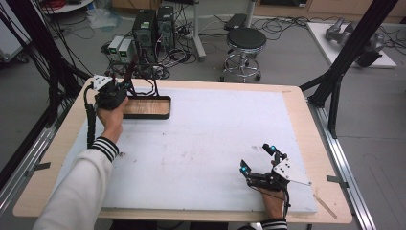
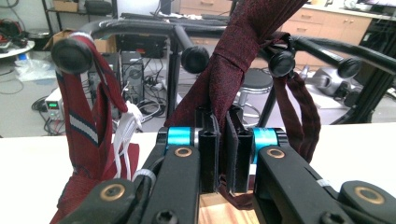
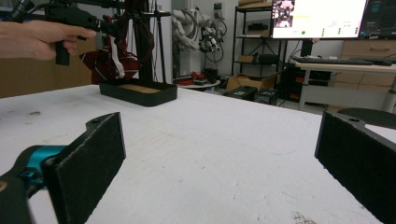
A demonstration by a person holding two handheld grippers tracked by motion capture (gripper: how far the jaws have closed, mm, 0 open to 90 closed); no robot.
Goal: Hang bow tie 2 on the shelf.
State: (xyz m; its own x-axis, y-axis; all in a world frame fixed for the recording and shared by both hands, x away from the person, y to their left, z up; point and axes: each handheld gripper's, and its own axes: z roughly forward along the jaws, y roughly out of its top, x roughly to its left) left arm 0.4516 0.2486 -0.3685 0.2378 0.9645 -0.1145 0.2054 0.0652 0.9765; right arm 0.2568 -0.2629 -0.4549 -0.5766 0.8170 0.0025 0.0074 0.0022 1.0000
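Left gripper view, nearest first: my left gripper [image 2: 223,154] is clenched on a dark red tie [image 2: 243,56], the cloth pinched between the pads and running up to the black rack [image 2: 140,25] behind. A second tie [image 2: 86,126], striped, hangs from the rack's left peg beside a white tag [image 2: 125,135]. So I count two ties, on a rack with four knobbed pegs that I can make out. The rack stands in one wooden-floored tray [image 1: 148,106] at the table's [image 1: 201,143] far left. My right gripper [image 1: 258,159] rests near the front right, jaws spread, gripping nothing. I judge the tie grasped but not yet lifted off; pulling it free and placing it remain.
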